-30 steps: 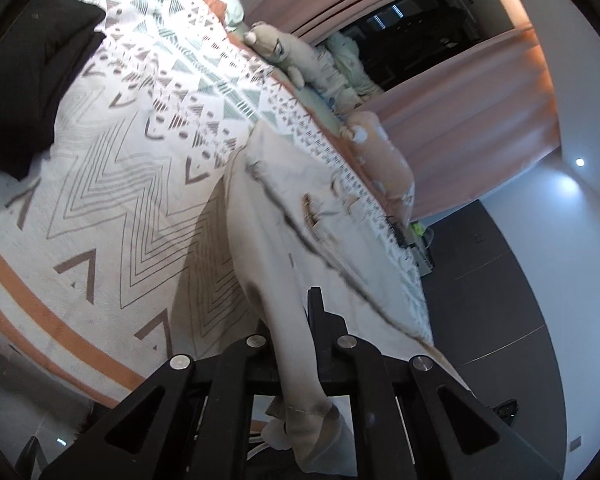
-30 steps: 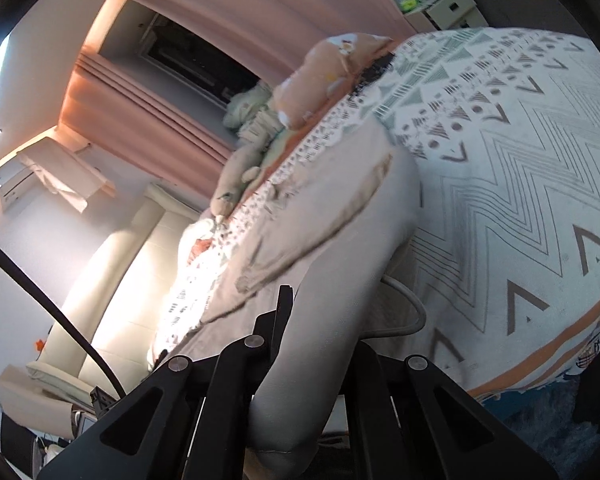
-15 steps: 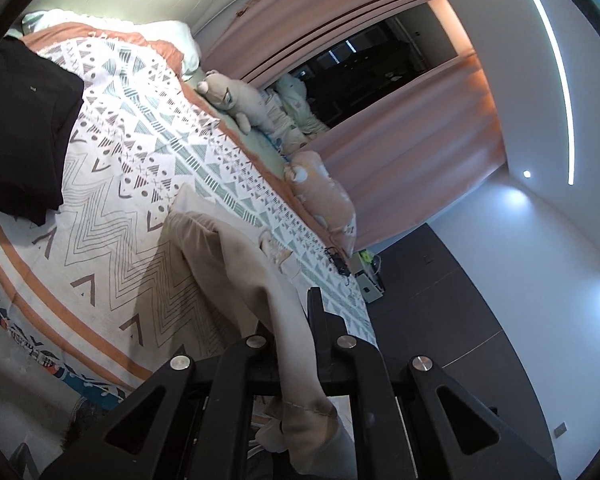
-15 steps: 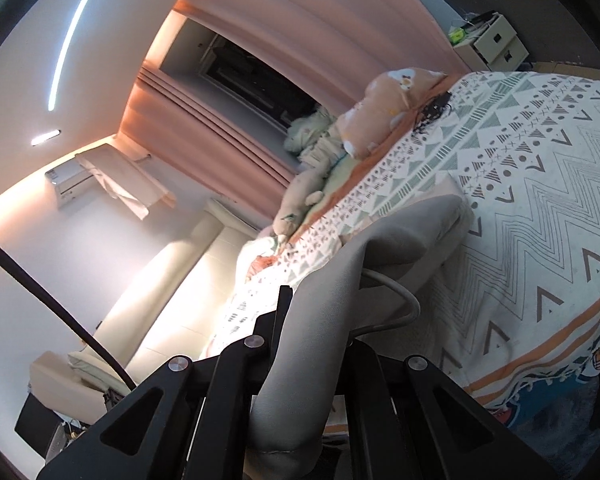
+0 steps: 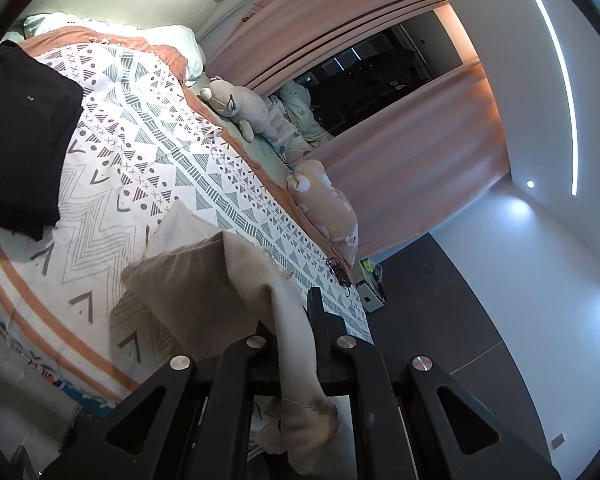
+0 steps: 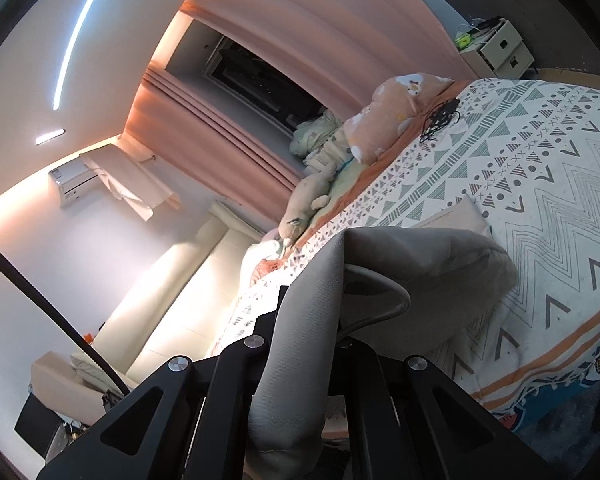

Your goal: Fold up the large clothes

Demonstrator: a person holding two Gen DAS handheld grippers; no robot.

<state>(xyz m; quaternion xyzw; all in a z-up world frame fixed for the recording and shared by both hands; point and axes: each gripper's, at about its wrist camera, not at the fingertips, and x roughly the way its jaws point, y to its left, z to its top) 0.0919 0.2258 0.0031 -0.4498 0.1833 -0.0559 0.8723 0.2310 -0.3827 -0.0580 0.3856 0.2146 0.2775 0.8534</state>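
A beige garment (image 5: 204,280), trousers by the look of it, hangs between both grippers above the patterned bedspread (image 5: 140,168). My left gripper (image 5: 296,320) is shut on one end of the cloth, which drapes down through its fingers. My right gripper (image 6: 312,312) is shut on the other end (image 6: 300,340); the cloth (image 6: 440,256) sags in a fold whose lower part touches the bed. A drawstring loop (image 6: 396,300) hangs from it.
A folded black garment (image 5: 20,136) lies on the bed's left part. Plush toys (image 5: 240,108) and a pink pillow (image 5: 328,208) line the far side by the curtains (image 5: 412,148). A black cable (image 6: 440,120) lies on the bed. A nightstand (image 6: 500,48) stands beyond.
Both grippers have risen and pulled back from the bed, lifting the beige garment off the bedspread; more of the room and curtains shows now.
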